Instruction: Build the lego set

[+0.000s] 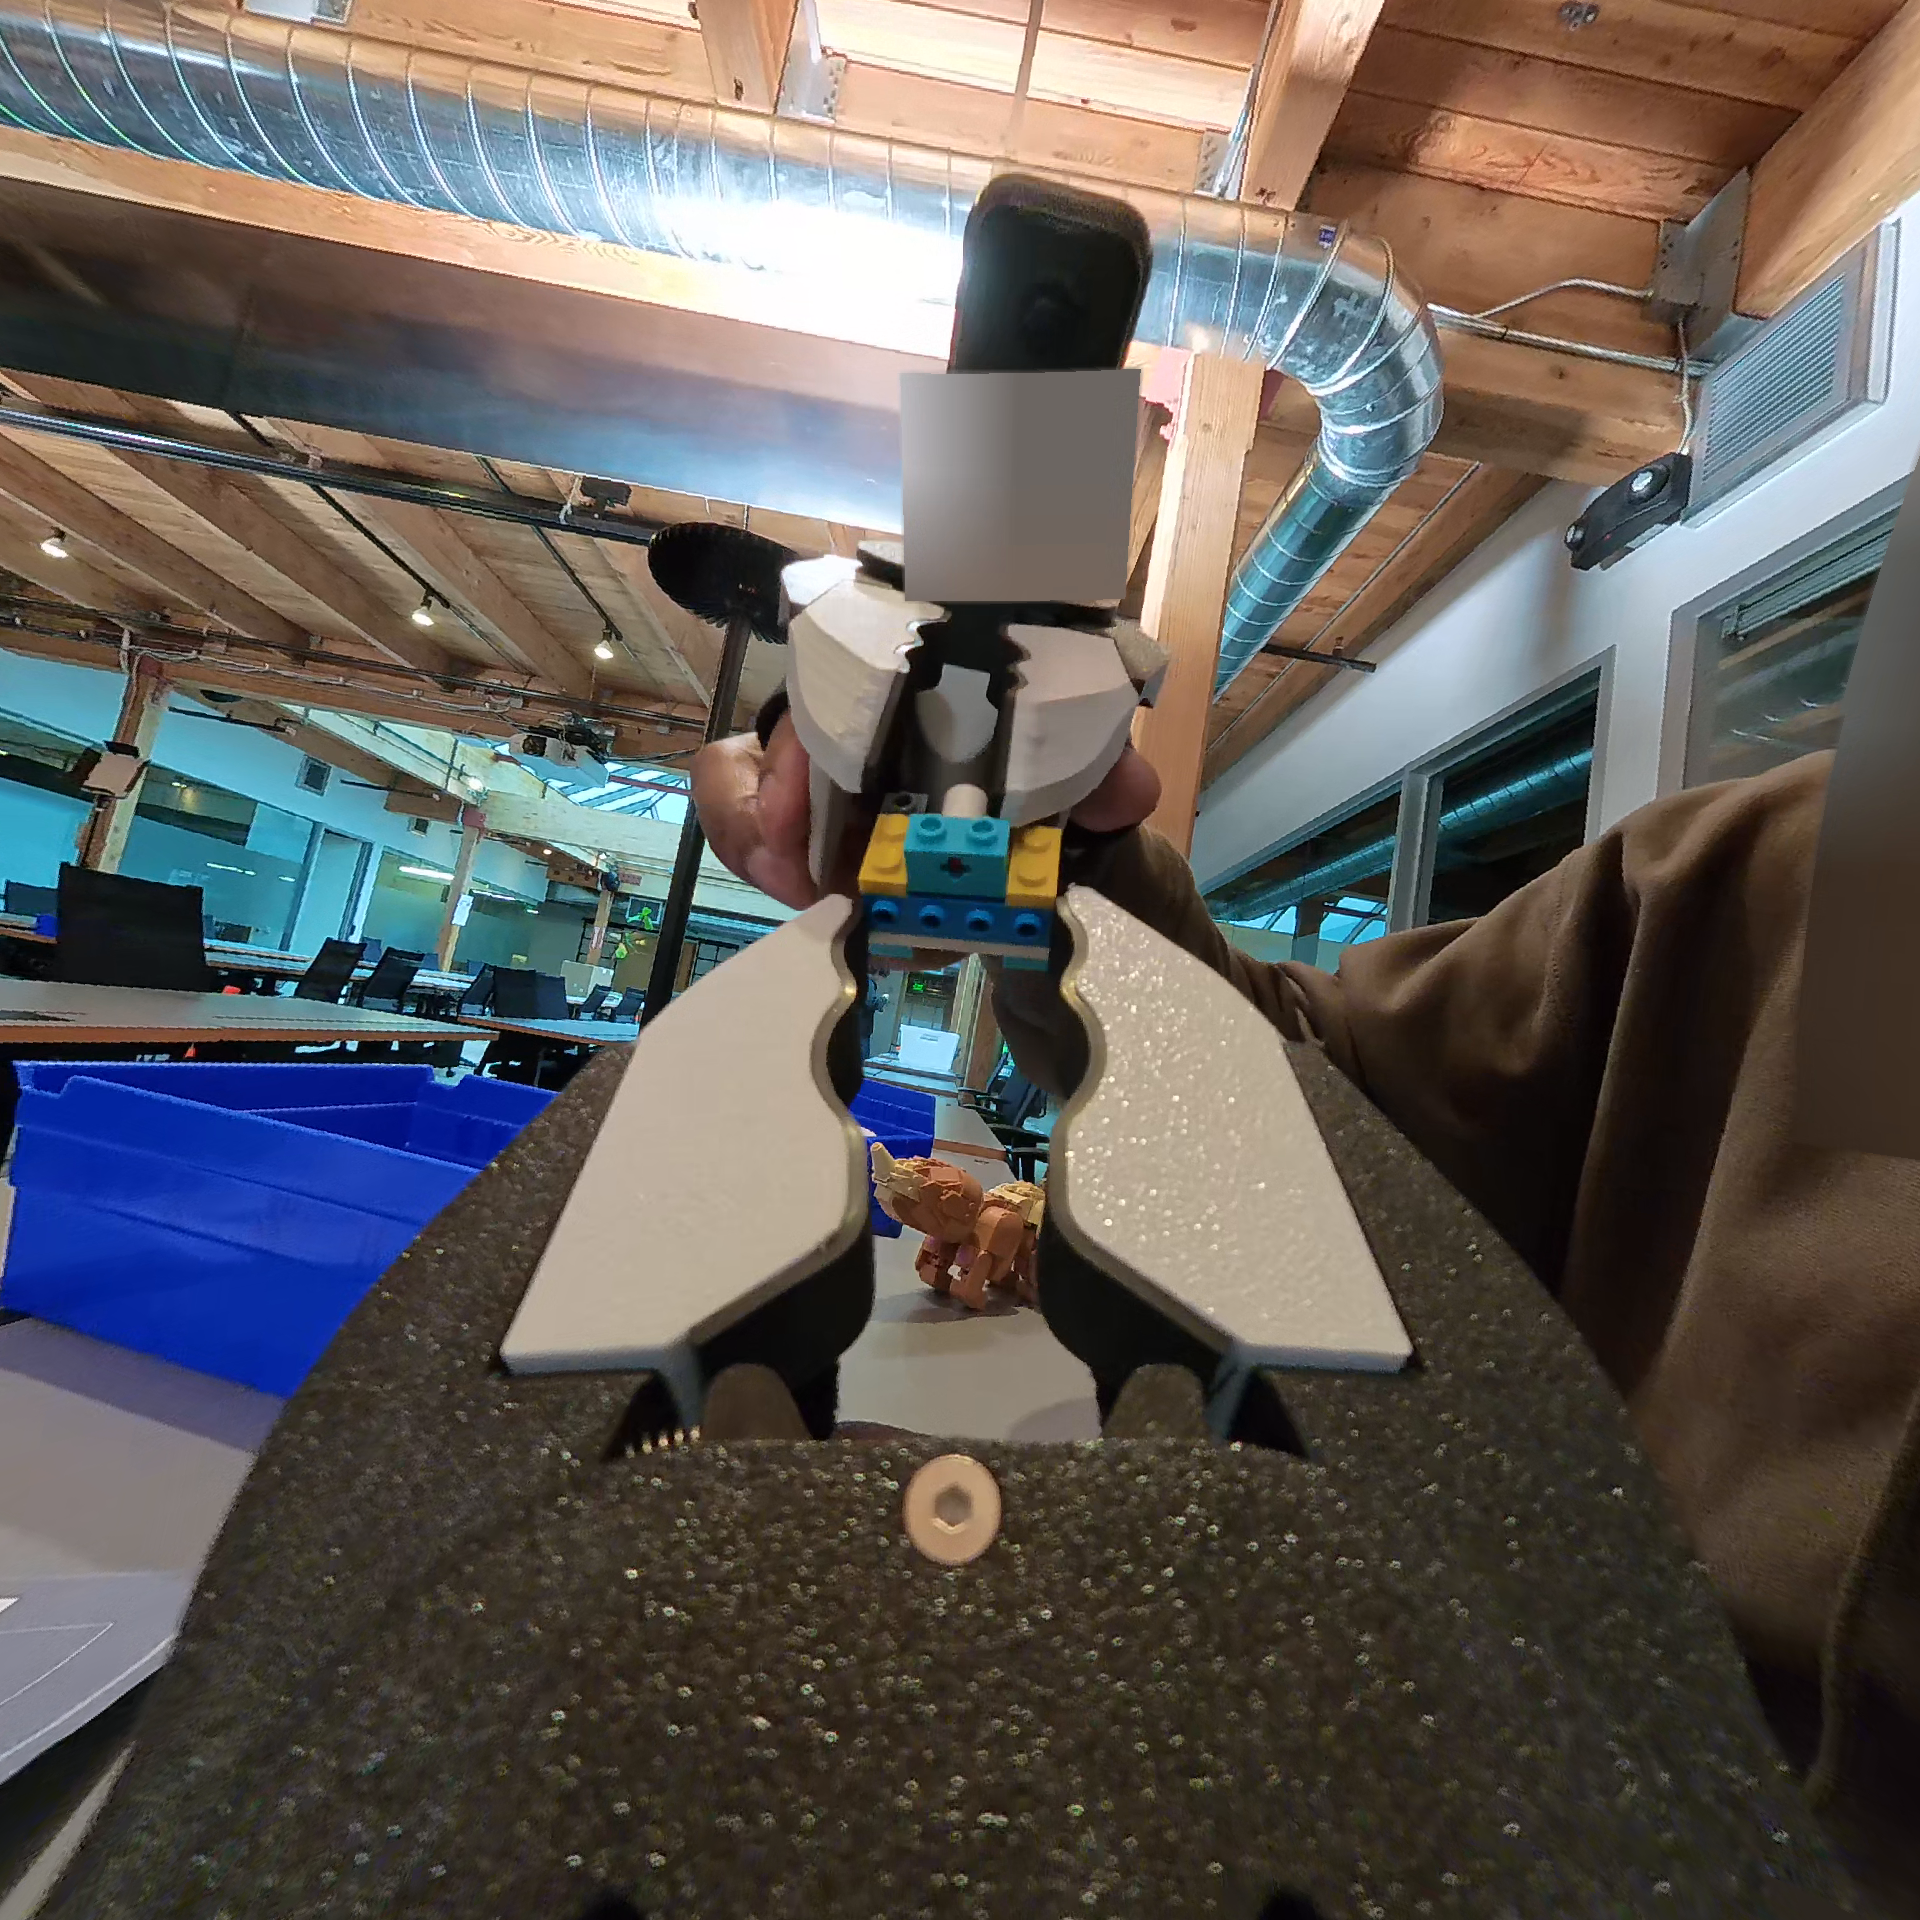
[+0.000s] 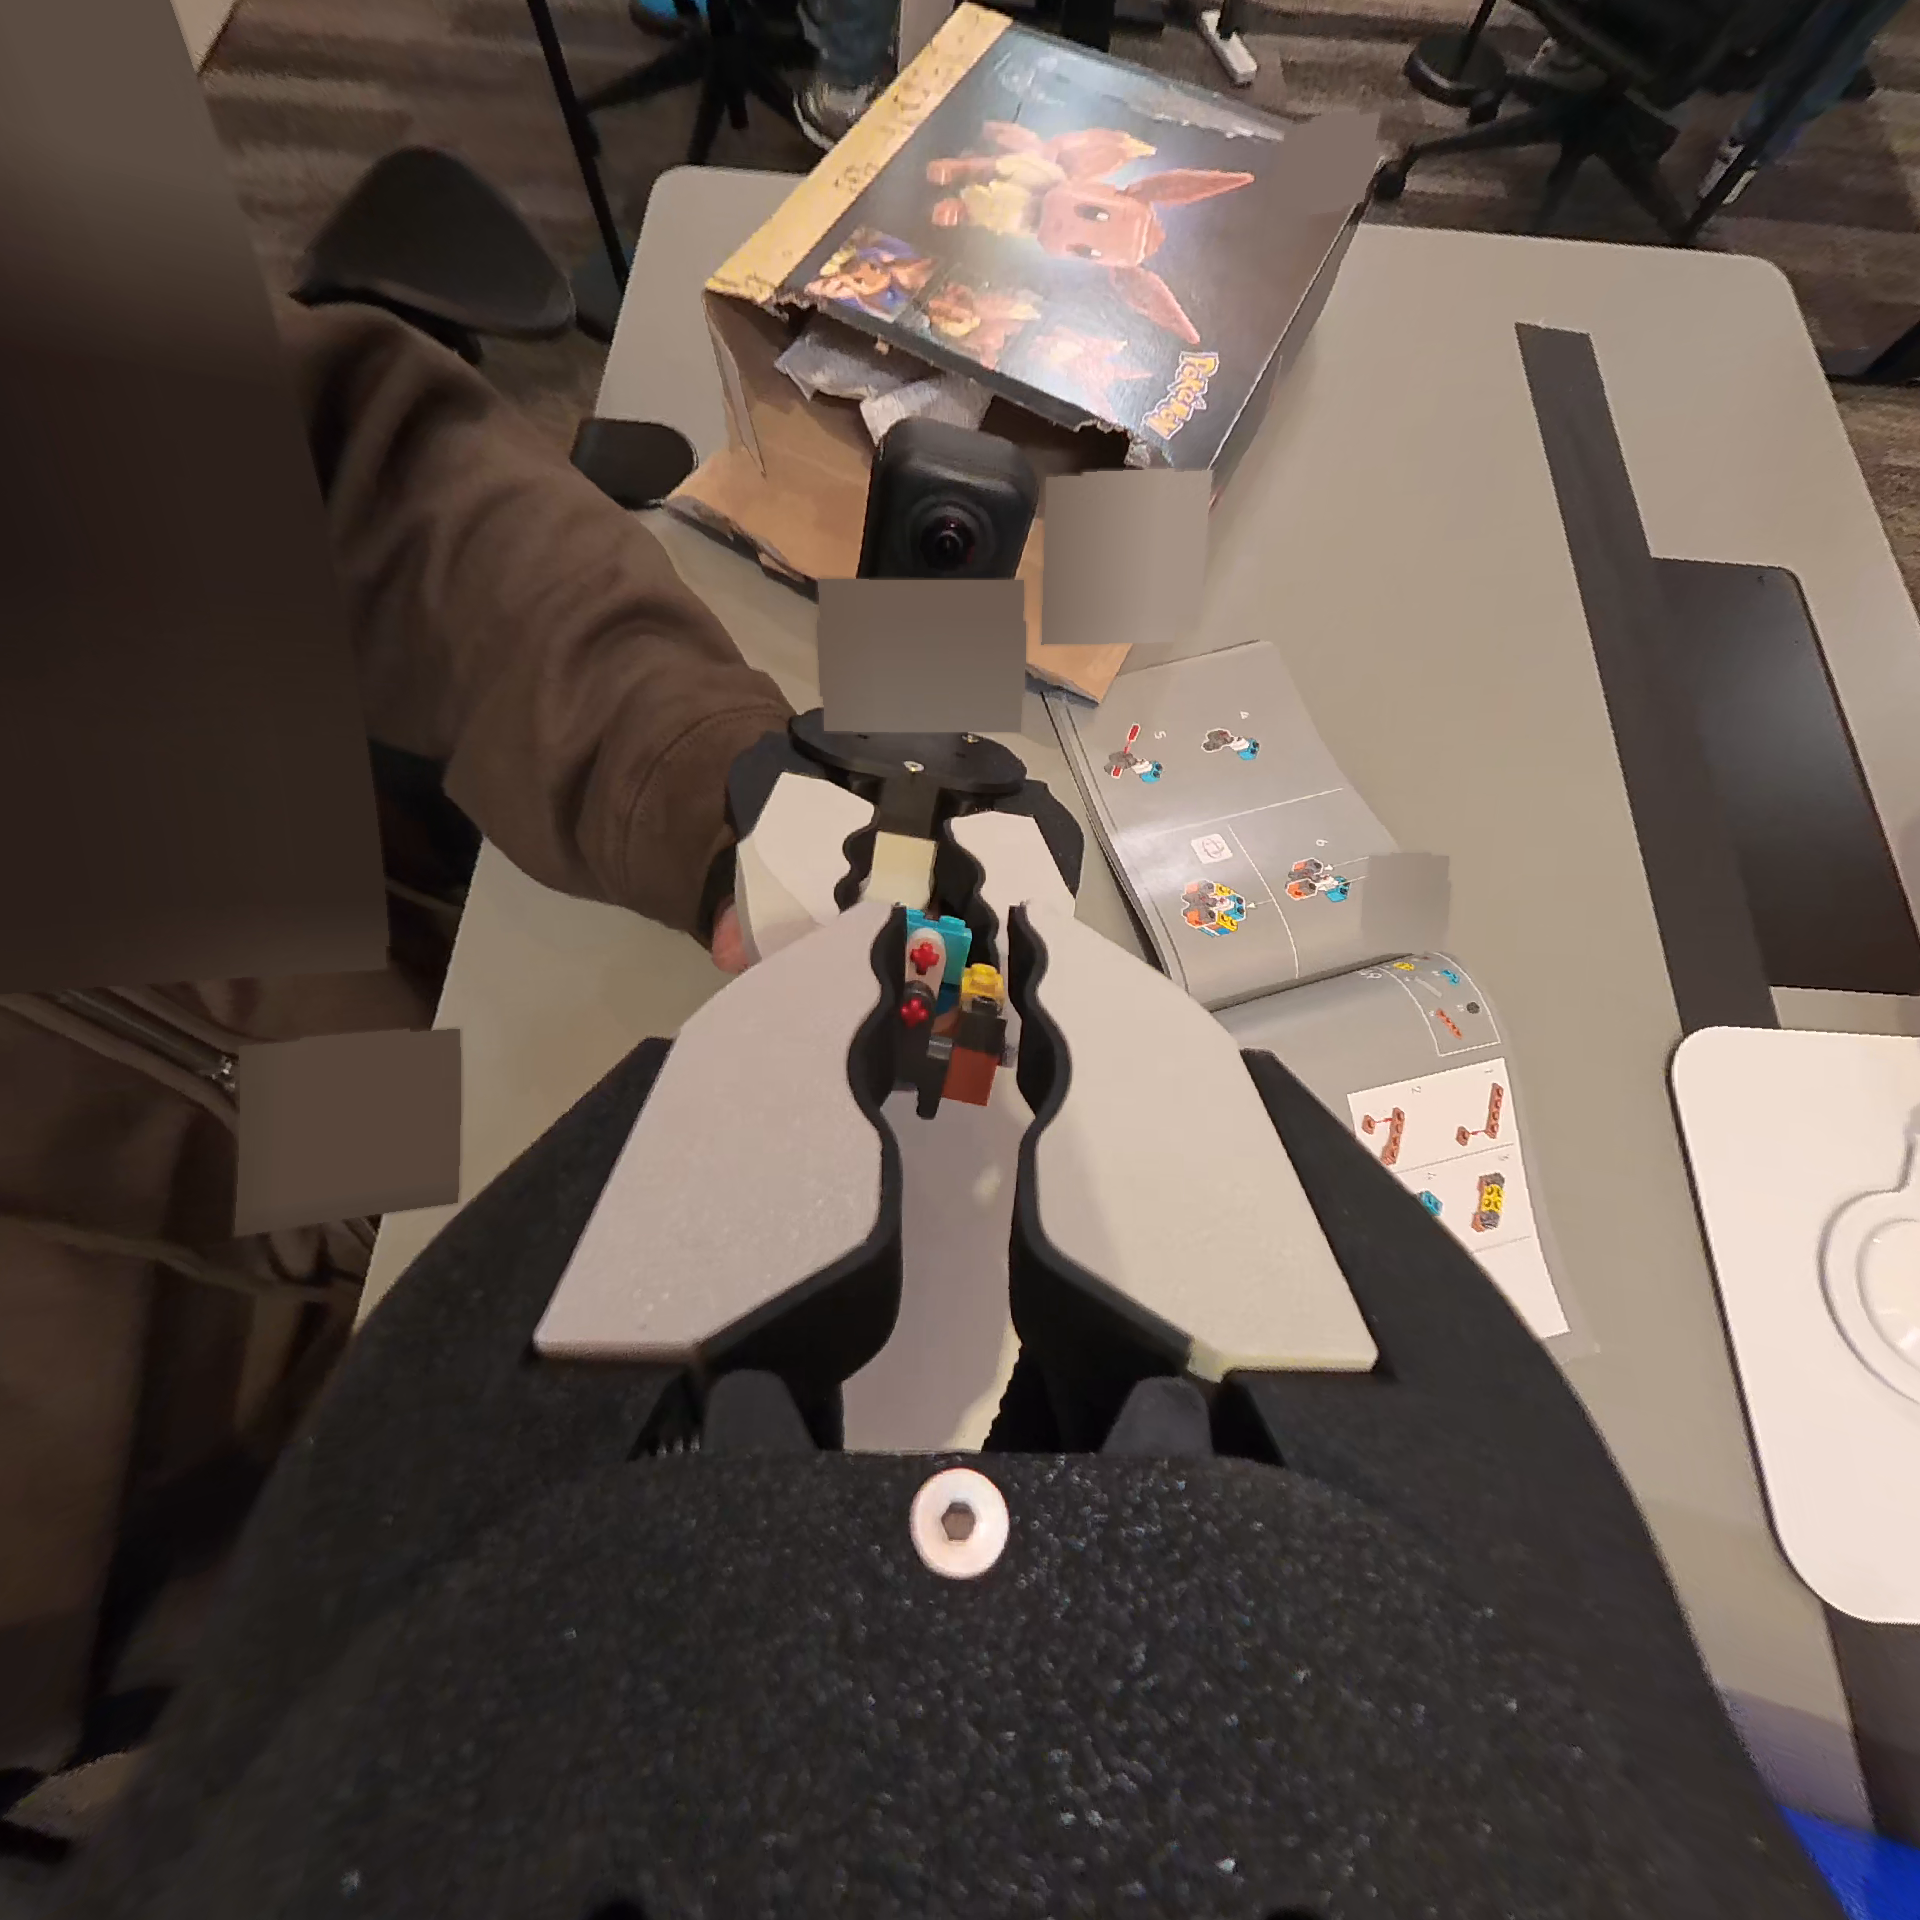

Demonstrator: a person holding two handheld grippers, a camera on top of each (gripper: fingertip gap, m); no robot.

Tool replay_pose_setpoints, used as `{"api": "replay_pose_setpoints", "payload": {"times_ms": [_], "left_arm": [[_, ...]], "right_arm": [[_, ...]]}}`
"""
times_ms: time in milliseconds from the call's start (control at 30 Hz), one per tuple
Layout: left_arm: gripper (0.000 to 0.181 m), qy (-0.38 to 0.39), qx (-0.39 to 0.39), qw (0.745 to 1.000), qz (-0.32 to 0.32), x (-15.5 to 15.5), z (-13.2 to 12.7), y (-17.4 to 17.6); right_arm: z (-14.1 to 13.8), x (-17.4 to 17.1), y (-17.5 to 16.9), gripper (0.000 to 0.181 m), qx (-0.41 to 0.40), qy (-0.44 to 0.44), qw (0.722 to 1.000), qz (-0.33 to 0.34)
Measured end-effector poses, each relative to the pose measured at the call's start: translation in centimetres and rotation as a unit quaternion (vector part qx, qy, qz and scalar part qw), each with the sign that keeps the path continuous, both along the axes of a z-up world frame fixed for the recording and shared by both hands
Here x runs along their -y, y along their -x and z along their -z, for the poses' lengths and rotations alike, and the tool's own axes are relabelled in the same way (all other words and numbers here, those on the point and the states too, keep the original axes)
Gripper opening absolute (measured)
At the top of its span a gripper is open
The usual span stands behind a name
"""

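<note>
A small lego assembly (image 1: 961, 883) of blue, teal and yellow bricks is held in the air between both grippers. My left gripper (image 1: 961, 916) is shut on its blue lower end, one fingertip on each side. The right gripper (image 1: 961, 810) meets it tip to tip from above, held by a hand. In the right wrist view the assembly (image 2: 940, 1003) shows red, black and brown parts and sits between the fingers of my right gripper (image 2: 958, 920), which is closed around that end. The left gripper (image 2: 904, 883) faces it from beyond, held by a brown-sleeved hand.
A grey table (image 2: 1351, 520) lies below with an open lego box (image 2: 1039, 260), an open instruction booklet (image 2: 1299, 935) and a white tray (image 2: 1787, 1299) at right. Blue bins (image 1: 208, 1174) and a brown lego animal (image 1: 966, 1226) stand on the table. The grippers are tip to tip, or close to it.
</note>
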State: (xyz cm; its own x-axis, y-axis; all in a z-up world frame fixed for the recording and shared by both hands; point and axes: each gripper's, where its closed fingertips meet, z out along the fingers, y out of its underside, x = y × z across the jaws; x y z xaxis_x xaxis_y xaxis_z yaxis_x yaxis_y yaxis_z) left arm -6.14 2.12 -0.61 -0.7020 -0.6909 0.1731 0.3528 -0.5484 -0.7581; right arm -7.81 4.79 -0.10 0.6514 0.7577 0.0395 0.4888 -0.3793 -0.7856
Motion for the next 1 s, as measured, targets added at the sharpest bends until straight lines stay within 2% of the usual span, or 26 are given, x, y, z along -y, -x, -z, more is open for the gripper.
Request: {"api": "replay_pose_setpoints", "payload": {"times_ms": [1000], "left_arm": [[0.033, 0.009, 0.004, 1.000, 0.008, -0.05, -0.12, 0.15]], "right_arm": [[-0.42, -0.86, -0.09, 0.019, -0.100, 0.005, 0.995, 0.028]]}}
